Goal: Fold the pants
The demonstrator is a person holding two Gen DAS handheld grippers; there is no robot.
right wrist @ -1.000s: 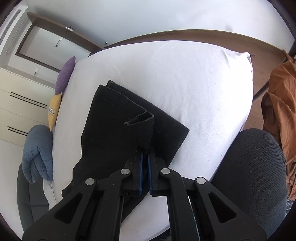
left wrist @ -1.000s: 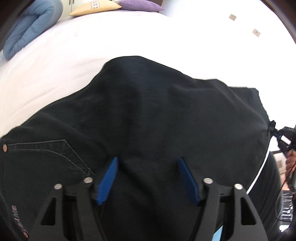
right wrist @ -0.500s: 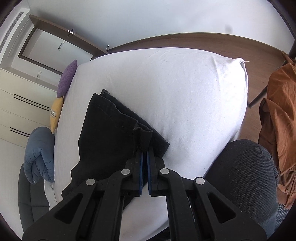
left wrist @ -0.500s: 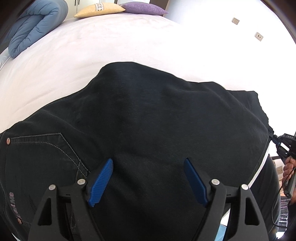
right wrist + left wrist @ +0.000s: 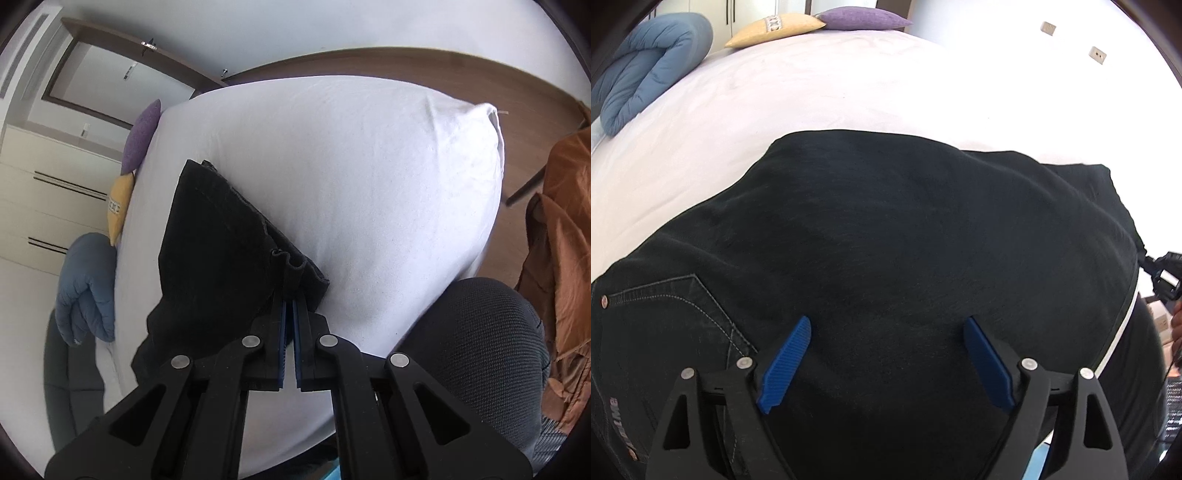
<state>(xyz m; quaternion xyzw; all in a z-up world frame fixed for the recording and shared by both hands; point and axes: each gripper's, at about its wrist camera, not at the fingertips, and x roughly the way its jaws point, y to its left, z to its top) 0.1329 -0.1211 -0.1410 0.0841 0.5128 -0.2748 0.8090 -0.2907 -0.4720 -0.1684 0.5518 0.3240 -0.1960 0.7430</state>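
Black pants (image 5: 905, 240) lie folded on the white bed (image 5: 812, 85). A stitched back pocket shows at the left. My left gripper (image 5: 886, 325) is open, its blue pads spread wide just above the fabric, holding nothing. In the right wrist view the pants (image 5: 214, 251) lie along the bed's left side. My right gripper (image 5: 289, 295) is shut on the hem end of the pants and holds it raised a little off the bed. The right gripper also shows at the right edge of the left wrist view (image 5: 1161, 273).
A rolled blue duvet (image 5: 646, 62), a yellow pillow (image 5: 775, 27) and a purple pillow (image 5: 857, 18) sit at the bed's far end. A dark office chair (image 5: 480, 339) stands by the near edge. Orange cloth (image 5: 561, 240) hangs at the right.
My left gripper has let go of the fabric, opened wide and drawn back. My right gripper has pulled the hem end toward itself, bunching the fold tighter.
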